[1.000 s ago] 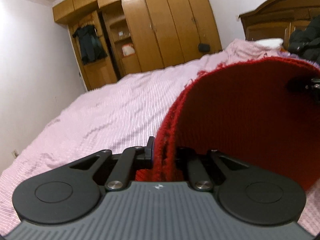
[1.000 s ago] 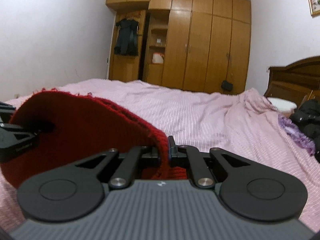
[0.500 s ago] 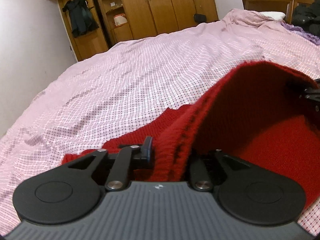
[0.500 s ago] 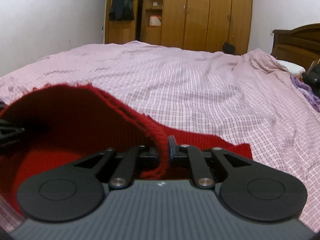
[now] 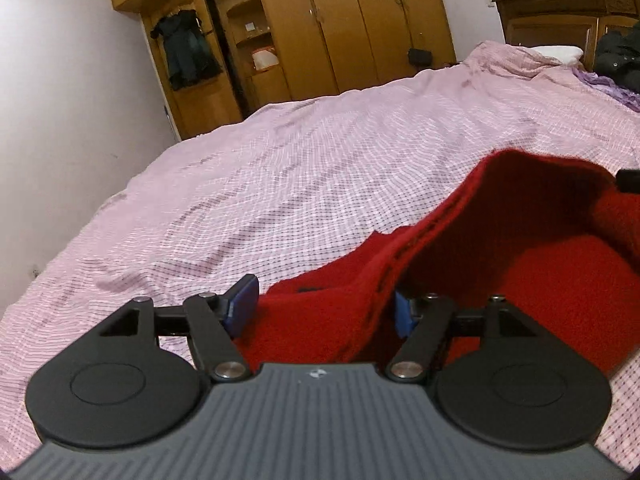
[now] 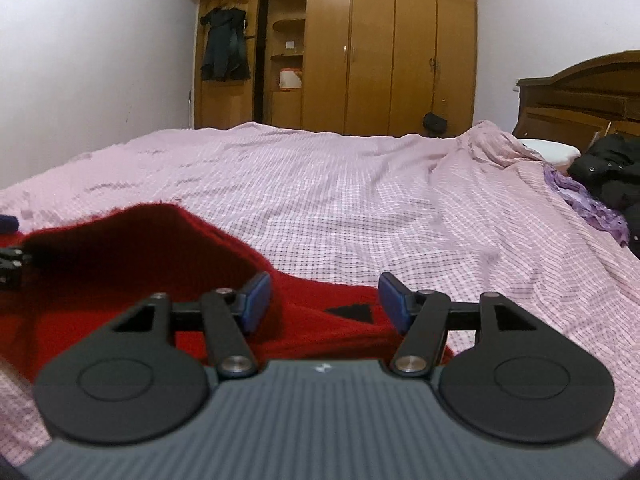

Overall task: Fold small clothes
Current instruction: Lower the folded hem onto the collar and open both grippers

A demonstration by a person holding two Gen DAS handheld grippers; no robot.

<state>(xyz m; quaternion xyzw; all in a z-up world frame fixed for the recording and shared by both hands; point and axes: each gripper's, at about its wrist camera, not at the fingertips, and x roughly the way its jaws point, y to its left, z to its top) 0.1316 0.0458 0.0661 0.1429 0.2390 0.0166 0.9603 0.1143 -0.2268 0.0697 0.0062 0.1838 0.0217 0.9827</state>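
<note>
A red knit garment lies on the pink checked bedspread, its folded-over edge still arched up. My left gripper hangs low over the garment's left corner with its jaws opening; the red fabric runs between the blue pads, which no longer press it. In the right wrist view the same garment fills the lower left. My right gripper is over its right corner, jaws opening too, with fabric below and between the pads but not pinched. Each gripper's tip shows at the edge of the other's view.
The bedspread stretches ahead to a wooden wardrobe with a dark coat hanging on it. A wooden headboard, a white pillow, a purple cloth and dark clothing sit at the right.
Both grippers carried the red garment's edge down onto the bed, then let go; their jaws have spread apart. The raised fabric has sunk lower.
</note>
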